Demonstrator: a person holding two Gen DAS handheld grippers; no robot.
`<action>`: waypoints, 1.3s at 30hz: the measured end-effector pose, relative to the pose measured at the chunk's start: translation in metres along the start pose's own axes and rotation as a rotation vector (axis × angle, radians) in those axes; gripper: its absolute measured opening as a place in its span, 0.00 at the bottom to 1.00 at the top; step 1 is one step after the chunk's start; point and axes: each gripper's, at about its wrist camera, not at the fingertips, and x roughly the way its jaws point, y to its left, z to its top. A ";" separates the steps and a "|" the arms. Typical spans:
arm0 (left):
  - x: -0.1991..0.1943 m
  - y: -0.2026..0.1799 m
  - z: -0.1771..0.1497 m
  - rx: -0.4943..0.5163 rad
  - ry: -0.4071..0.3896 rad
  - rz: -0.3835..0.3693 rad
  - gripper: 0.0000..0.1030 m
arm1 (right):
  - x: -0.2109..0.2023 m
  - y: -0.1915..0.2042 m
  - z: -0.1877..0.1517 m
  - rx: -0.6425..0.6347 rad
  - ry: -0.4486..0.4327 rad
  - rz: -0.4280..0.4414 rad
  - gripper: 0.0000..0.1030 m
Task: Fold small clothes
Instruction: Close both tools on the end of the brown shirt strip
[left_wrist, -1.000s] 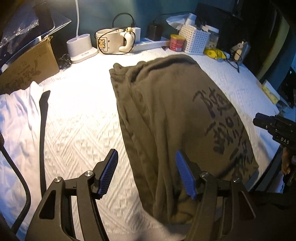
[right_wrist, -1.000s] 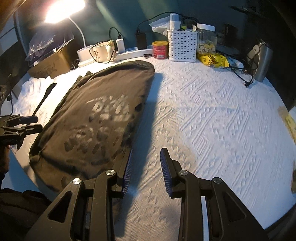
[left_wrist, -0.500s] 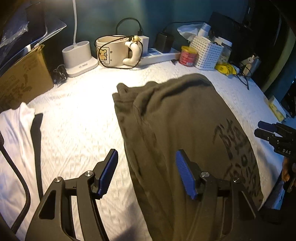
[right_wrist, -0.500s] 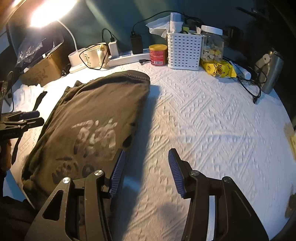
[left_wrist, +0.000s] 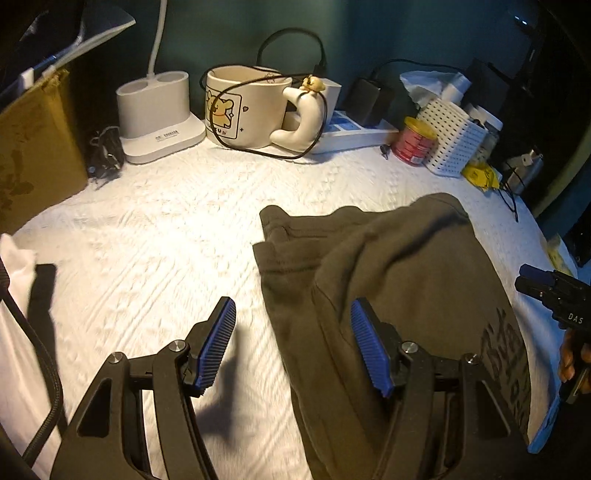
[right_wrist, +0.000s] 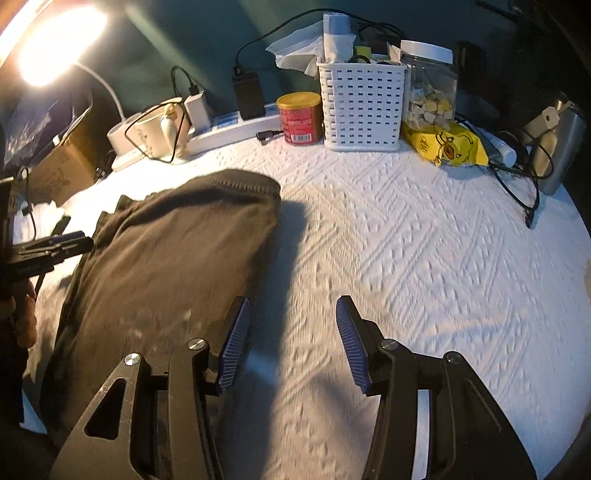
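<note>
1. Olive-brown shirt with dark print, under the left claw's right finger.
2. White bedspread, zigzag-textured, ahead of the right claw.
3. Blue ribbed pads.
4. Cream mug, bear picture.

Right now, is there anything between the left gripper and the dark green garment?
Nothing visible. The left gripper hangs open right at the dark green garment, whose left edge already runs between its fingers. The mug and lamp base stand far behind.

Both wrist views look steeply down, close over the table; both share the shirt and the clutter at the back.
</note>
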 end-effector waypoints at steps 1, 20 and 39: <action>0.006 0.000 0.002 -0.001 0.015 -0.017 0.63 | 0.003 0.000 0.004 0.003 -0.003 0.002 0.50; 0.039 -0.054 0.013 0.136 0.030 -0.235 0.73 | 0.061 0.017 0.038 0.017 0.033 0.174 0.51; 0.045 -0.087 0.003 0.250 -0.047 -0.091 0.30 | 0.070 0.074 0.033 -0.210 -0.025 0.139 0.20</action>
